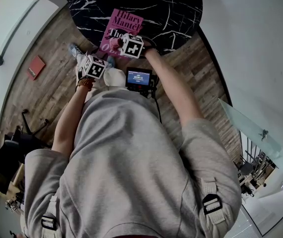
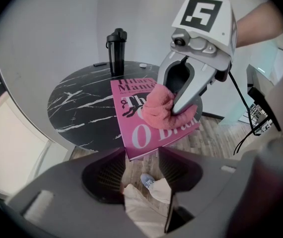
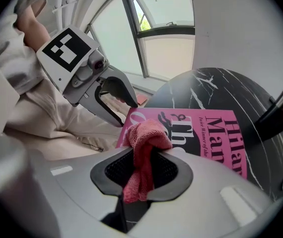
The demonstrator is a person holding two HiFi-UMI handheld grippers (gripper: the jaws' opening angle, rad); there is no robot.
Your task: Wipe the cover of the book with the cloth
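A pink book (image 1: pixel 125 25) lies on the round black marble table (image 1: pixel 181 14), its near corner hanging over the table's edge. My right gripper (image 3: pixel 144 155) is shut on a bunched pink-red cloth (image 3: pixel 144 135), which rests on the book's cover (image 3: pixel 216 133). In the left gripper view the cloth (image 2: pixel 157 108) sits on the lower half of the book (image 2: pixel 136 130) under the right gripper (image 2: pixel 172 100). My left gripper (image 2: pixel 141 155) is open and holds nothing, hovering just off the book's overhanging corner. The right gripper view also shows the left gripper (image 3: pixel 126 114), beside the book's edge.
A black lidded bottle (image 2: pixel 116 51) stands at the table's far side, with a small white object (image 2: pixel 142 65) close by. A device with a lit screen (image 1: pixel 139 78) hangs at the person's waist. On the wooden floor lies a red item (image 1: pixel 35 67). A glass panel (image 1: pixel 250 128) stands at the right.
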